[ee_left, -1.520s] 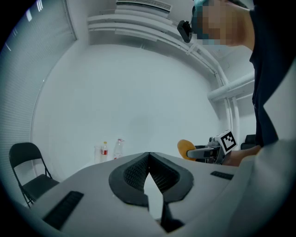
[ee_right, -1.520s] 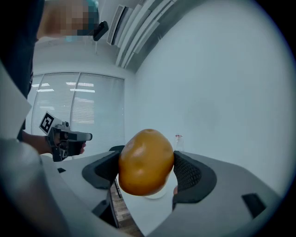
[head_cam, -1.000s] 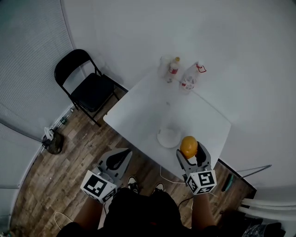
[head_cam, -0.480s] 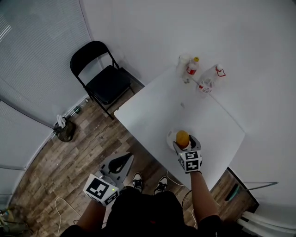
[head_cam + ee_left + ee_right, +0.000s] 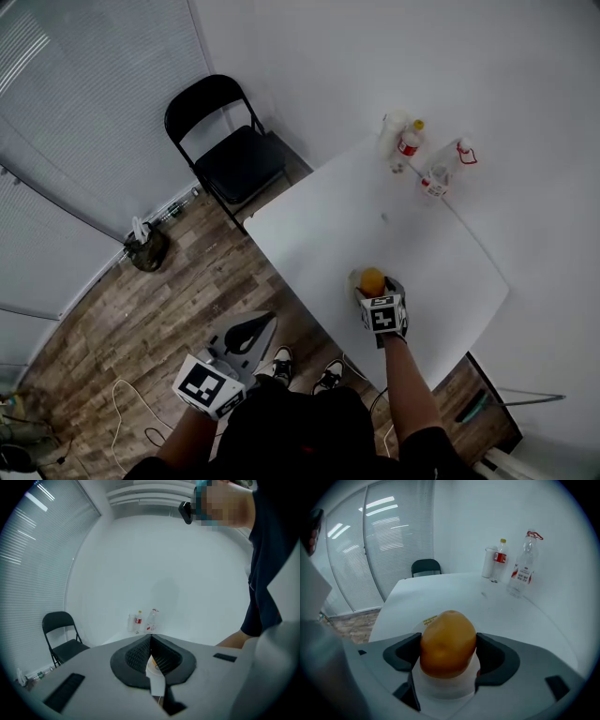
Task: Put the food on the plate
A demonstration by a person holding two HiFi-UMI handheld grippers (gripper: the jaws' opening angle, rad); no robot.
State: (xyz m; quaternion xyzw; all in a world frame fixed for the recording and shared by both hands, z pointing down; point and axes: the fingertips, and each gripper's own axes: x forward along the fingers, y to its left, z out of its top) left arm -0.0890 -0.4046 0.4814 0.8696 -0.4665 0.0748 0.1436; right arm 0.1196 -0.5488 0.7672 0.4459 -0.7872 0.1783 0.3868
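Observation:
An orange-yellow fruit (image 5: 372,279) (image 5: 447,641) sits between the jaws of my right gripper (image 5: 374,287) (image 5: 448,654), which is shut on it. The fruit hangs directly over a small white plate (image 5: 355,279) (image 5: 440,688) near the front edge of the white table (image 5: 319,216). Whether the fruit touches the plate cannot be told. My left gripper (image 5: 255,326) (image 5: 151,654) is shut with nothing in it, held low over the wooden floor, left of the table and apart from it.
At the table's far corner stand a red-label bottle (image 5: 406,145) (image 5: 500,559), a clear bottle (image 5: 437,174) (image 5: 524,565) and a white cup (image 5: 389,131). A black folding chair (image 5: 234,150) stands left of the table. A bag (image 5: 148,251) lies on the floor.
My right gripper has carried the fruit from the table's front right edge leftward to above the plate. The left gripper has kept its place and stayed shut.

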